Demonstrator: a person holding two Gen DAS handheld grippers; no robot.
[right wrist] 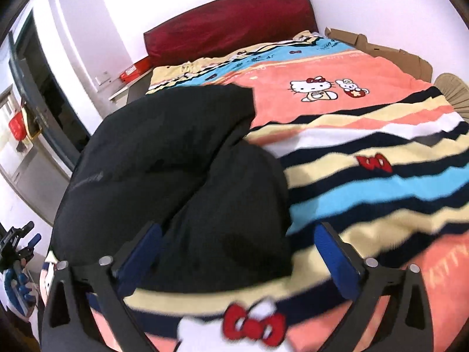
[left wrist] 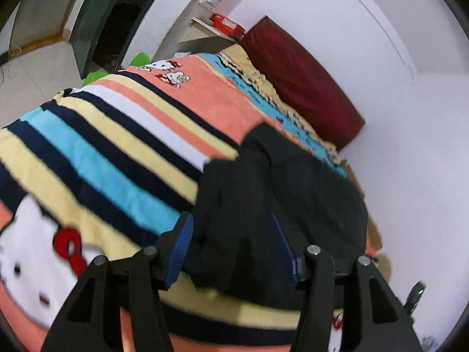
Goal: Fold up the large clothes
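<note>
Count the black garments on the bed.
1: a black garment bunched on the striped blanket, between both open grippers. Folds might hide another.

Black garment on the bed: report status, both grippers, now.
Left gripper open, right gripper open, both at the near edge, neither clamped. Black garment bunched on striped blanket, not yet flat. Nothing in the way.
</note>
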